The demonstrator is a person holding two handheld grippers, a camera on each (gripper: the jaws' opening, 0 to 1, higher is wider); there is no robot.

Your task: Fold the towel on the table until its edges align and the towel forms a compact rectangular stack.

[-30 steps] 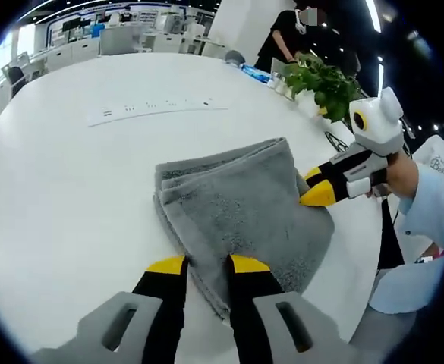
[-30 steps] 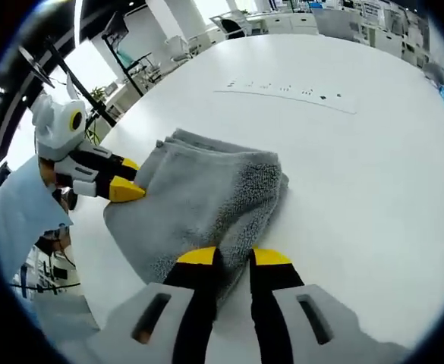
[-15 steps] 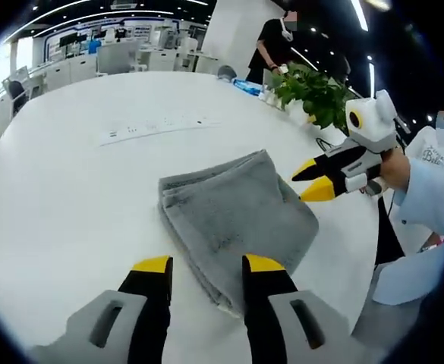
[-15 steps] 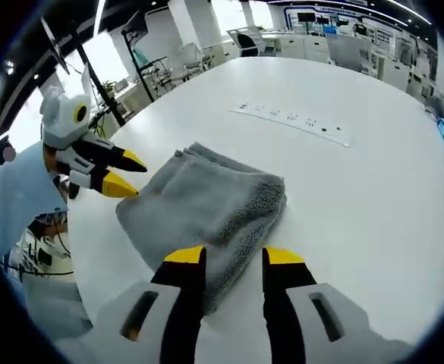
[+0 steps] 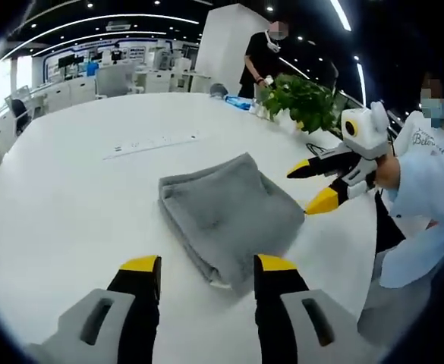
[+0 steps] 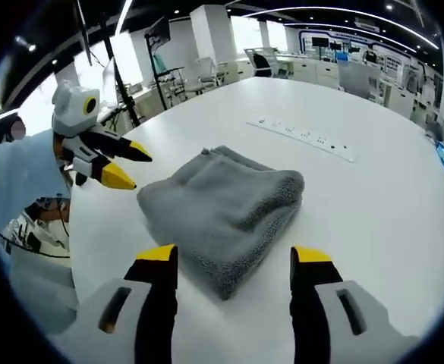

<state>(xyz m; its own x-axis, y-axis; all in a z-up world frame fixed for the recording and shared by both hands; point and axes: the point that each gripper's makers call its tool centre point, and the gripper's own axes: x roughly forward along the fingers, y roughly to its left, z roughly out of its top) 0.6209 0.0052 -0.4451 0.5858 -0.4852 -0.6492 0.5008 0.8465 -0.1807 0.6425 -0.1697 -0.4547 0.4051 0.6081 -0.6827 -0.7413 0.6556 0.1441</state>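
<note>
Left gripper point(image 5: 209, 268): jaws spread wide with nothing between them, raised clear of the table point(image 5: 62, 197), the near corner of the grey towel point(image 5: 225, 212) lying just beyond the yellow tips; in the right gripper view it stands to the left of the towel, apart from it. Right gripper point(image 6: 235, 259): jaws likewise spread and empty, the towel's near edge just beyond and between them, no contact seen. The towel lies folded in a compact, roughly rectangular stack on the white table, with a long white strip point(image 6: 305, 139) beyond it and a green plant point(image 5: 303, 100) at the far edge.
</note>
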